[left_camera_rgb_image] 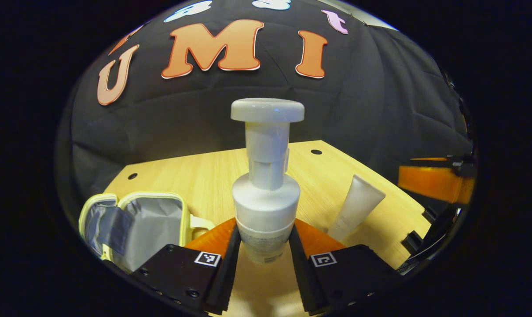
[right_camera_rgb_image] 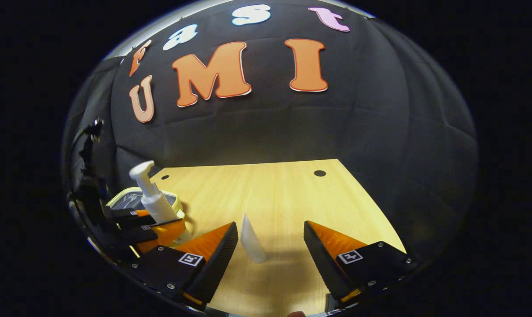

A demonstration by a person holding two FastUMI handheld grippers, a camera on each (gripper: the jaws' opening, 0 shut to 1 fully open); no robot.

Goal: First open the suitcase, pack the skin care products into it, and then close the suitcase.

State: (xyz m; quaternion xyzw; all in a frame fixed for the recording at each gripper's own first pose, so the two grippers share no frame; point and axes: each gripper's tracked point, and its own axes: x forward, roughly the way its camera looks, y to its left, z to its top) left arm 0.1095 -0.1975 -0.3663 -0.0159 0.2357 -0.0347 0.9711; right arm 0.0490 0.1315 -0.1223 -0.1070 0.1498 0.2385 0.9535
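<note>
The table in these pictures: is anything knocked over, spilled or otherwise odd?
No spills or damage. The white tube lies flat on the table between the open right gripper's fingers. The pump bottle is upright in the left gripper, and the small suitcase lies open.

1 pump bottle (left_camera_rgb_image: pixel 266 198), 1 tube (left_camera_rgb_image: pixel 356 207), 1 open suitcase (left_camera_rgb_image: pixel 133 224), 1 table (right_camera_rgb_image: pixel 274 189).
</note>
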